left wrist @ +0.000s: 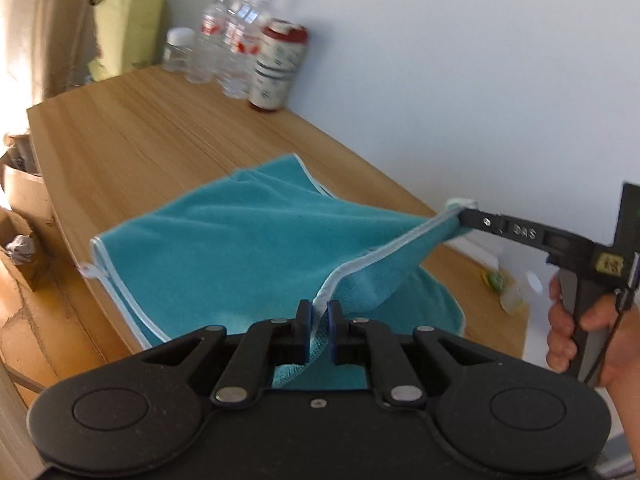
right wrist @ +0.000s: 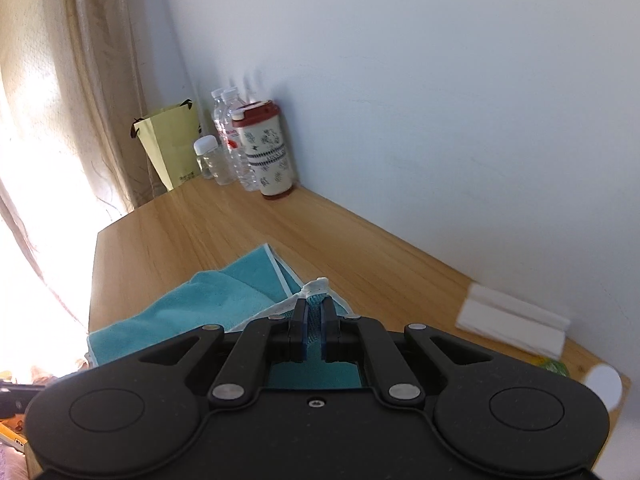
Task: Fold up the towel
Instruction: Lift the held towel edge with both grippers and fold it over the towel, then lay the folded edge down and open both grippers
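Both grippers have the teal towel [left wrist: 240, 240] pinched along its pale hem: the left gripper [left wrist: 319, 312] clamps one corner, the right gripper [right wrist: 314, 312] bites the other, lifting that edge taut above the wooden table [left wrist: 160, 136]. The rest of the cloth lies on the tabletop, bottles [left wrist: 228, 36] standing by the wall.

Wooden table [left wrist: 168, 132]: teal towel [left wrist: 240, 240], clear bottles [left wrist: 228, 40], red-lidded cup [left wrist: 278, 64], white block [right wrist: 514, 326].
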{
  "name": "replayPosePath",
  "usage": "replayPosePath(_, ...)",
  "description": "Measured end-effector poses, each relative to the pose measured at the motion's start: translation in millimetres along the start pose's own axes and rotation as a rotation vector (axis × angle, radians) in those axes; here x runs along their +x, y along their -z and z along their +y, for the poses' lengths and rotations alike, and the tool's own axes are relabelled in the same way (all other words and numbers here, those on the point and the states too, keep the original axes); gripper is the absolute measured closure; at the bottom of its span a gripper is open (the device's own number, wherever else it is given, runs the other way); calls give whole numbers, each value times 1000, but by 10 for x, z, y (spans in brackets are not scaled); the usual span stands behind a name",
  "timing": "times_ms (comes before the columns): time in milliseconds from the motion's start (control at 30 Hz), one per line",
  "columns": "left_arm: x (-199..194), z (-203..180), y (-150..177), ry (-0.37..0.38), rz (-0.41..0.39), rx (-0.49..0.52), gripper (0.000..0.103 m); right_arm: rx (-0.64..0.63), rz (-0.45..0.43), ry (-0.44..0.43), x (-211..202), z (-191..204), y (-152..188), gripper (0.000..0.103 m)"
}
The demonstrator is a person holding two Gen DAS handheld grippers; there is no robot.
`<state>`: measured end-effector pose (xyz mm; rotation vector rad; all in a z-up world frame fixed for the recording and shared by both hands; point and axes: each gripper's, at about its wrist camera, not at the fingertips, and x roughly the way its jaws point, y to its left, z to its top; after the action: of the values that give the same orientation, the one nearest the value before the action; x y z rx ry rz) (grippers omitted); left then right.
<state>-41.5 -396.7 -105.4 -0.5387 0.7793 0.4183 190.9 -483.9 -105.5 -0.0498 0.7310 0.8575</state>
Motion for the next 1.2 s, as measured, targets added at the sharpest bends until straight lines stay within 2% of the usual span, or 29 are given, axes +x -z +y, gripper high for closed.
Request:
replayPosePath(200, 296, -213, 308, 42, 144, 64, 96, 27, 40, 67, -77, -246, 341, 98)
replayPosePath(400, 660, -340, 593, 51, 316, 140, 95, 56, 144, 142, -75, -400, 705, 93)
replayPosePath(467, 680, -328, 603, 60, 353, 155, 91, 60, 167, 178, -95, -439, 784, 76)
replayPosePath(567, 571, -242, 525, 72, 352, 151, 86, 86, 161, 177, -186, -474, 762, 61)
replayPosePath(600, 540, -213, 510, 66, 348, 149, 86, 99, 155, 178, -207, -493, 746, 60)
replayPosePath(767, 502, -73, 430, 28, 343, 137, 86, 160, 145, 181, -120, -599, 667, 60)
replayPosePath(833, 536, -119, 501, 34, 369, 177, 80, 170, 157, 181, -25, -638, 640, 60)
replayPosePath(867, 565, -144, 539, 37, 384, 199, 71, 165, 170, 192, 90, -652, 636, 60)
replayPosePath(933, 654, -172, 607, 41, 408, 223, 70, 166, 189, 214, 215, -679, 646, 60)
replayPosePath(1000, 712, -179, 640, 51, 405, 225, 61, 181, 207, 225, 316, -733, 660, 60)
replayPosePath(1100, 775, -210, 654, 48, 390, 218, 55, 185, 222, 215, 373, -745, 698, 60)
replayPosePath(1133, 784, -220, 656, 46, 383, 217, 55, 184, 224, 207, 384, -750, 704, 63)
replayPosePath(1167, 796, -228, 663, 41, 377, 217, 57, 184, 226, 200, 394, -755, 711, 73)
replayPosePath(1200, 796, -228, 668, 36, 374, 218, 64, 183, 228, 192, 404, -759, 718, 77)
